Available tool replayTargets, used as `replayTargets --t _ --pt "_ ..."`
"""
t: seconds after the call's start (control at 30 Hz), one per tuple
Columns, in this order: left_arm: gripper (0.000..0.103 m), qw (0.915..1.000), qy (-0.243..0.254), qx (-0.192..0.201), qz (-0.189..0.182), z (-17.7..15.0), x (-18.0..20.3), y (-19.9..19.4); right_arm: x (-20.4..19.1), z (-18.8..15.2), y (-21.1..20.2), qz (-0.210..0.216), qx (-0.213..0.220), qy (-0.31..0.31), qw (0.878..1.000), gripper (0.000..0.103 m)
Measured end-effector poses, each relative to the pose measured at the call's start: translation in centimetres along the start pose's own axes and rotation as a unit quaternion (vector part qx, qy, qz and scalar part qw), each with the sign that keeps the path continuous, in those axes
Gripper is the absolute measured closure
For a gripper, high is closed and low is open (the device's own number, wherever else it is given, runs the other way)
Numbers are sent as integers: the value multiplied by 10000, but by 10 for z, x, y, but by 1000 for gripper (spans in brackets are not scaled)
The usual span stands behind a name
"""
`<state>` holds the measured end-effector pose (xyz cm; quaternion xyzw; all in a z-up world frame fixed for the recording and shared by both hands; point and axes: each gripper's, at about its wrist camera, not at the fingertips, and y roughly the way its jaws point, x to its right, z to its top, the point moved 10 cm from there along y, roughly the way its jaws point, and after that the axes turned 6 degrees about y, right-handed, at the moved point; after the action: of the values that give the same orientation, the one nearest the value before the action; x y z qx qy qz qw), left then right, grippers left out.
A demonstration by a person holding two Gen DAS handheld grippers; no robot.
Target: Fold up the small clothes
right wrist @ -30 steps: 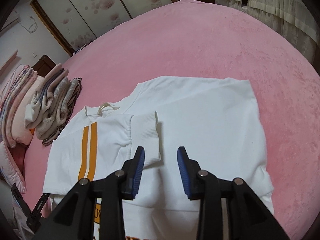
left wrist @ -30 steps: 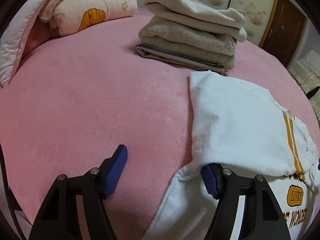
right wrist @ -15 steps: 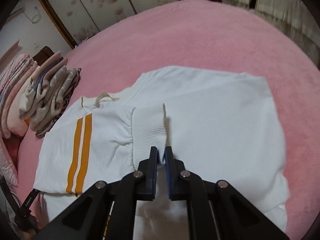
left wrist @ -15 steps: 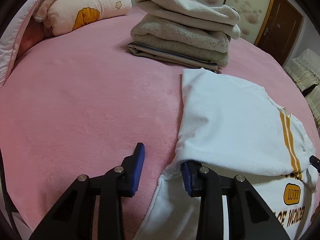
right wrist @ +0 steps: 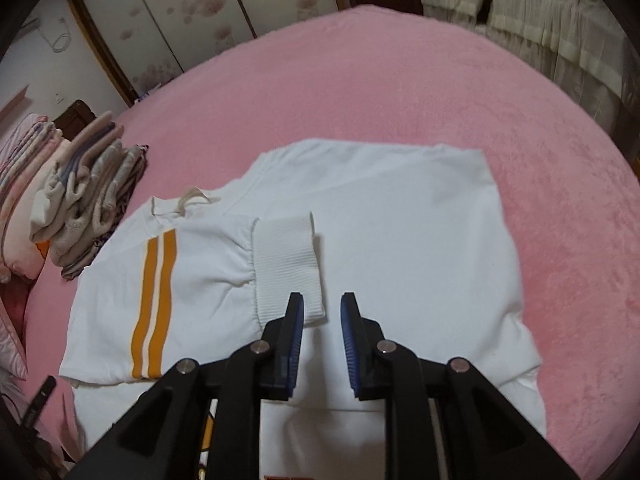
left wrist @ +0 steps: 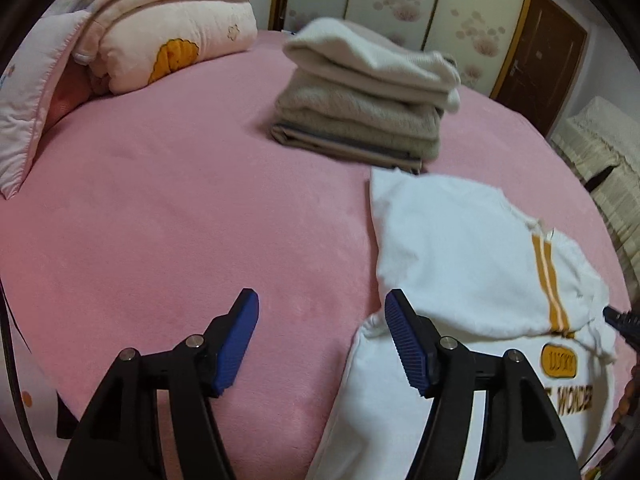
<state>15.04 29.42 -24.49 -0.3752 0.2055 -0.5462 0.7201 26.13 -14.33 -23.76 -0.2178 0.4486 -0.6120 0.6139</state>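
Our left gripper (left wrist: 322, 306) had its jaws opening, with nothing between them but the pink bed (left wrist: 180, 220); its right-hand blue pad stood just at the left edge of the white sweatshirt (left wrist: 460, 248), and we could not tell whether it touched the cloth. Our right gripper (right wrist: 322, 310) also had its jaws opening, parted only a little, and they pressed on nothing: the ribbed cuff (right wrist: 286, 258) of the folded-in sleeve lay just beyond the left pad, with plain white fabric showing in the gap. The sweatshirt lay spread on the bed, one sleeve with two orange stripes (right wrist: 154, 304) folded across its body, and an orange printed badge (left wrist: 558, 358) showed near the lower edge in the left wrist view. Beyond it, a stack of folded clothes (left wrist: 368, 92) sat just past the sweatshirt's far corner, and folded pink bedding (left wrist: 168, 28) lay further off.
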Motion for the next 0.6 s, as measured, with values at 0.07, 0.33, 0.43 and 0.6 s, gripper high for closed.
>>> replayTargets --t 0.07,0.33,0.43,0.6 --pt "39 9995 -162 138 -213 14 5 -6 -12 -1 -6 49 113 -249 9996 84" --pt "44 9924 146 -6 -1221 30 98 35 -84 -16 7 413 113 -1059 9935 84" --pt "51 9914 350 -305 -1223 18 122 66 -105 -22 20 452 61 -1318 9902 84" --pt "69 9934 347 -682 -852 2 106 103 -92 -22 50 62 -75 -1416 9899 85"
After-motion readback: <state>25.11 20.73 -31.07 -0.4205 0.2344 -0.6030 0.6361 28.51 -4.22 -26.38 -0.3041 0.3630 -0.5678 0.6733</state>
